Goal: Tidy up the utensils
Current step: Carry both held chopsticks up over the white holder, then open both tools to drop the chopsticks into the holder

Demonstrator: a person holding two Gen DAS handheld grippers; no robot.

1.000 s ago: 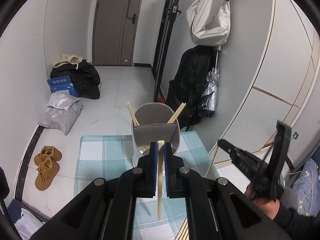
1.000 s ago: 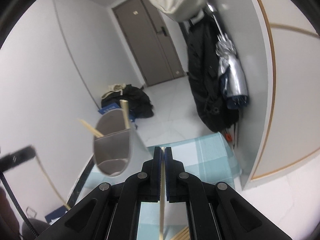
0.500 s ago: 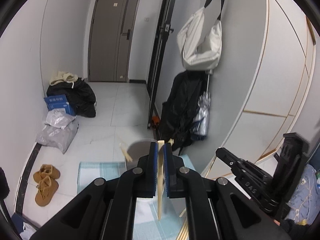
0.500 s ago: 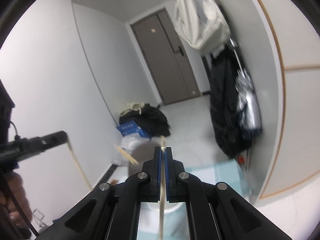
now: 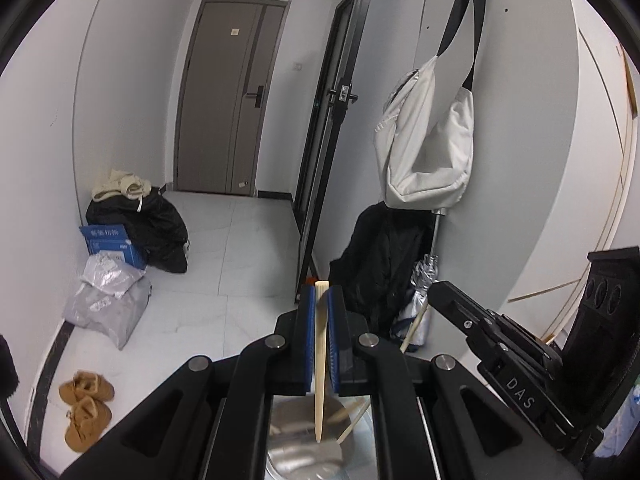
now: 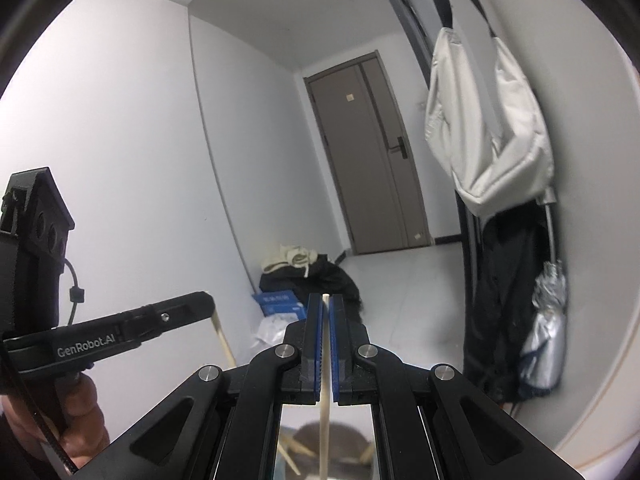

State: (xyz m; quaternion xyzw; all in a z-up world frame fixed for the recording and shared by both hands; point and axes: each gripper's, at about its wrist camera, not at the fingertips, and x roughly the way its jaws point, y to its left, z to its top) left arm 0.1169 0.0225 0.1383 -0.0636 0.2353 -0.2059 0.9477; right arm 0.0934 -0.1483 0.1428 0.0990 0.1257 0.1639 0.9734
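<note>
– So which way do the chopsticks run?
– Each chopstick [image 5: 320,360] [image 6: 325,380] stands near upright at lower centre, pinched by the left gripper [image 5: 320,300] and right gripper [image 6: 325,312], above the holder [image 5: 308,452].
– And the grippers?
– Both point slightly downward toward the door [image 5: 228,96].

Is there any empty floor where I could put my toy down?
Yes. The pale floor is bare between the grey door and the black-framed doorway. The left wall is crowded: black clothes pile, blue box, grey bags, brown shoes.
</note>
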